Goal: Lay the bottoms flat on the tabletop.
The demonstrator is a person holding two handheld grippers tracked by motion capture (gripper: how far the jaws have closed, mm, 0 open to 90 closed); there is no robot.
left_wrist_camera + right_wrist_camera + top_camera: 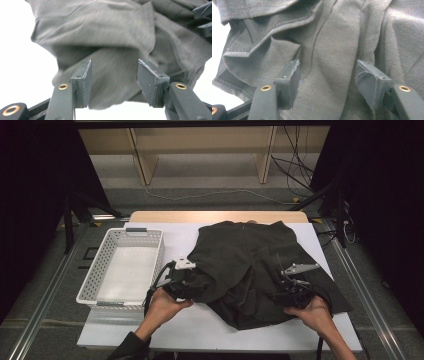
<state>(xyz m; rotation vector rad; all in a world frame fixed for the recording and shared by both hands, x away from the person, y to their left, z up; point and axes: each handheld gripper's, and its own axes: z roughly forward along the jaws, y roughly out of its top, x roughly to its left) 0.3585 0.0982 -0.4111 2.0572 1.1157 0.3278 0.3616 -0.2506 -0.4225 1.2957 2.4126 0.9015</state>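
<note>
Hand-held gripper [197, 282] — basket [150, 265] just beside.

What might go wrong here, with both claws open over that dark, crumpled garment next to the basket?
1. The left claw stands open around a thick bunched fold of the dark garment; closing there may pinch several layers at once, so the cloth could lift as a lump.
2. The right claw is open over smooth cloth away from the stitched hem, so it may grip little and slip.
3. The white basket sits close to the left hand; a wide swing could knock it.
</note>
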